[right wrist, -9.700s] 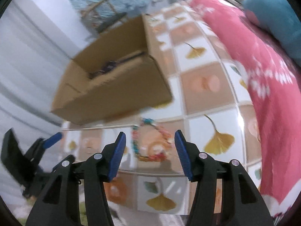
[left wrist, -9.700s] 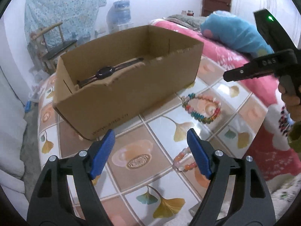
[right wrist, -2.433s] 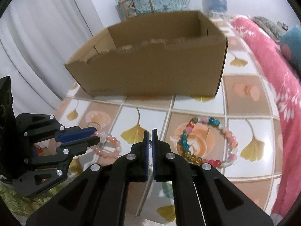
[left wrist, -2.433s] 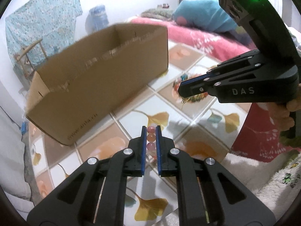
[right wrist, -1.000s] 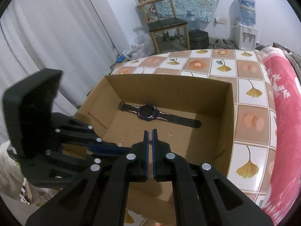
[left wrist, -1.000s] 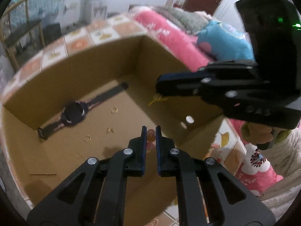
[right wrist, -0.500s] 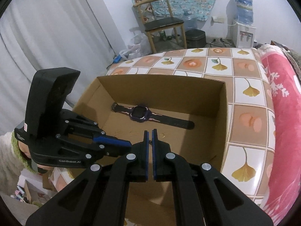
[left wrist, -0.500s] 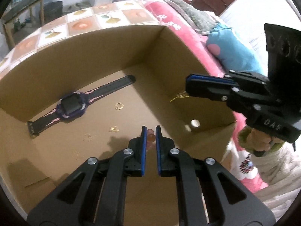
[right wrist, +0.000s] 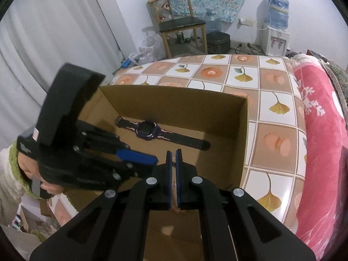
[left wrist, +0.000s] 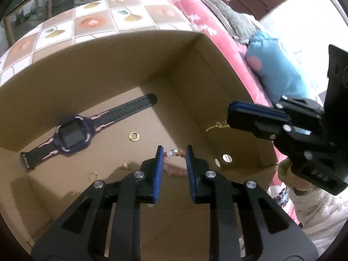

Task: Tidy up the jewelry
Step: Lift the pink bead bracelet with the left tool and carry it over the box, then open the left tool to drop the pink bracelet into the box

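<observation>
Covering the counter [right wrist: 276,108] is a tiled cloth printed with ginkgo leaves, and an open cardboard box [right wrist: 174,108] stands on it beside a pink blanket [right wrist: 322,143]. Beyond the far edge are a wooden chair [right wrist: 180,21], white curtains [right wrist: 43,32] and a water dispenser [right wrist: 275,37]. On the box floor lie a purple smartwatch [left wrist: 72,136], a small gold ring [left wrist: 133,136] and gold bits, with bare cardboard near the right wall. The left tongs [left wrist: 174,158] are spreading over the box, a pink bead bracelet [left wrist: 174,153] loose between the pads. The right tongs [right wrist: 173,163] stay pressed together, pinching a thin gold chain [left wrist: 217,126] above the floor.
</observation>
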